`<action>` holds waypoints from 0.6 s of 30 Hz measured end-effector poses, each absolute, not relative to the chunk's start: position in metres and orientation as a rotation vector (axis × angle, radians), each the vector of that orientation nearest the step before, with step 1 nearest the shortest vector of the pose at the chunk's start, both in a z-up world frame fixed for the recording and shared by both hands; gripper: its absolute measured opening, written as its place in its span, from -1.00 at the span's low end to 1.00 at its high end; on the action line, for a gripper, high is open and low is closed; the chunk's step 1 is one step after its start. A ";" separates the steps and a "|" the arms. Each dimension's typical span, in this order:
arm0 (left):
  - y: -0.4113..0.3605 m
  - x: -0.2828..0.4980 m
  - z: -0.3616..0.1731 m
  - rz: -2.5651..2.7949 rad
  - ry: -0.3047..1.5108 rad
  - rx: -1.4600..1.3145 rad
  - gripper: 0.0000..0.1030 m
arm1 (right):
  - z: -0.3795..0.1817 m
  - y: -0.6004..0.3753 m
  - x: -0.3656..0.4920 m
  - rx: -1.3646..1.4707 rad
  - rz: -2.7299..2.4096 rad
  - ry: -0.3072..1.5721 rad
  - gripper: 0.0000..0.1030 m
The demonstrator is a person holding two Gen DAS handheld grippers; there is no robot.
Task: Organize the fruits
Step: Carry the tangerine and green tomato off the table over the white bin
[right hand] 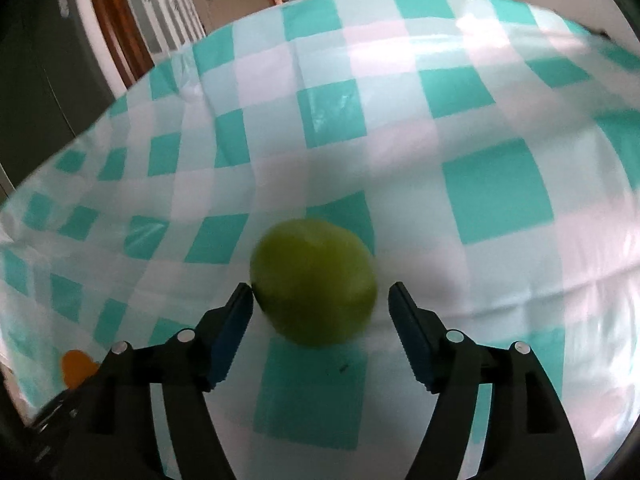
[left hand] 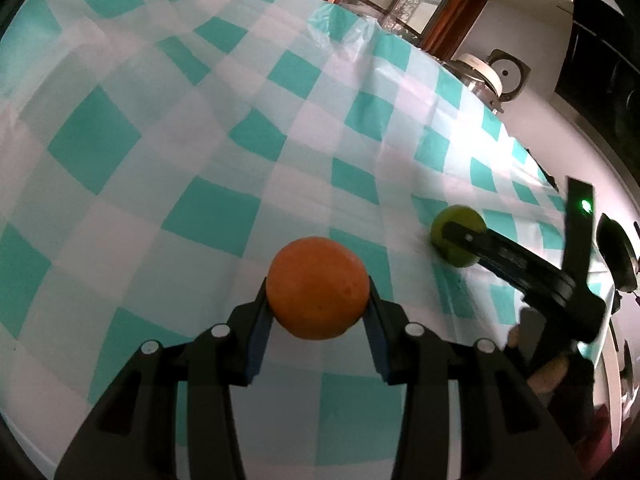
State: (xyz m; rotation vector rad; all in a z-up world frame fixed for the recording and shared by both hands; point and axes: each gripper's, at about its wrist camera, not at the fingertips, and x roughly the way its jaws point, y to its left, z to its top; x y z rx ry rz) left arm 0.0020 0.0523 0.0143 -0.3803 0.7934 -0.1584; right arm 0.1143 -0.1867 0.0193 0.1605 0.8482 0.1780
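My left gripper (left hand: 318, 294) is shut on an orange (left hand: 317, 287), both pads pressing its sides, above the teal-and-white checked tablecloth (left hand: 200, 160). In the right wrist view my right gripper (right hand: 321, 298) is open around a green apple (right hand: 314, 281); the left pad touches the apple and the right pad stands clear of it. The apple looks blurred. The apple (left hand: 444, 226) and the right gripper also show at the right in the left wrist view. The orange (right hand: 76, 367) shows at the lower left of the right wrist view.
The checked cloth (right hand: 496, 188) covers the table, with wrinkles near its far edge. A glass jar with a white lid (left hand: 478, 74) stands past the far right edge. Wooden door frames (right hand: 116, 20) and dark furniture stand beyond the table.
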 end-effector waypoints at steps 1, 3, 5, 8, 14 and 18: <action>0.053 0.002 0.014 -0.159 0.794 -0.380 -0.17 | 0.017 -0.183 0.121 0.149 0.179 0.863 0.39; 0.053 0.002 0.014 -0.161 0.792 -0.383 -0.17 | 0.015 -0.175 0.134 0.110 0.166 0.887 0.40; 0.053 0.003 0.014 -0.161 0.793 -0.383 -0.17 | 0.012 -0.172 0.139 0.079 0.151 0.908 0.39; 0.053 0.003 0.014 -0.164 0.796 -0.380 -0.17 | 0.010 -0.177 0.136 0.082 0.144 0.910 0.29; 0.049 0.007 0.013 -0.171 0.817 -0.360 -0.17 | 0.012 -0.173 0.119 0.031 0.142 0.923 0.27; 0.053 -0.006 0.020 -0.145 0.794 -0.340 -0.17 | 0.023 -0.183 0.069 0.130 0.167 0.913 0.27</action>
